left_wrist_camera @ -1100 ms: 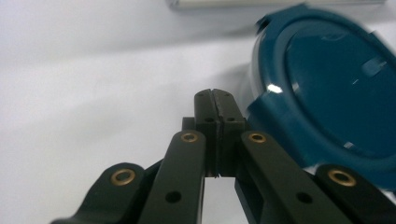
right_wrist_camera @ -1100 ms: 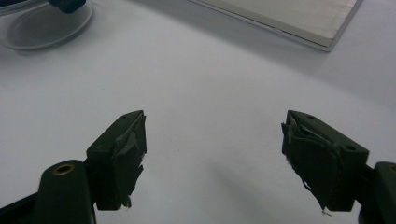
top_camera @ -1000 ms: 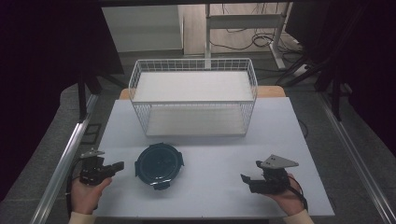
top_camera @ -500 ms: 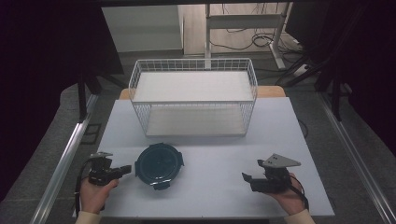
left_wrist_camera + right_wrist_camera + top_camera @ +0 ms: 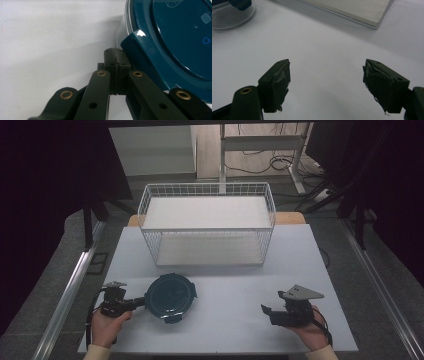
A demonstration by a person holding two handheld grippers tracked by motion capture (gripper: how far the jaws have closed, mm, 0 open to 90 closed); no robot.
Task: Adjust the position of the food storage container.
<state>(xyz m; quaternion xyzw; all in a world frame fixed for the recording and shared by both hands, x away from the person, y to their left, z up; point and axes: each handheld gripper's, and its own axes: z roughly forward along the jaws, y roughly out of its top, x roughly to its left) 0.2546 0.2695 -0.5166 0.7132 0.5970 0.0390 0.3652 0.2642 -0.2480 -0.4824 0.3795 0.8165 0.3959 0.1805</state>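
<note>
1. Surface point(image 5: 225, 290): a white top spanning the centre and lower part of the high view.
2. Wire basket point(image 5: 207, 227): white, at upper centre of the surface, well apart from both tools.
3. Container point(image 5: 170, 296): round, with a clear body and a dark teal lid; it stands at lower left of the high view, below the basket. In the left tool view it occupies the upper right point(image 5: 175, 37), with one lid latch just beside the jaw tips.
4. Right tool point(image 5: 272, 312): lower right of the high view, held in a hand, jaws set wide with nothing between them point(image 5: 325, 85).
5. Left tool point(image 5: 142, 302): lower left, held in a hand, jaws pressed fully together and gripping nothing point(image 5: 115, 53); tips at the container's left edge.
</note>
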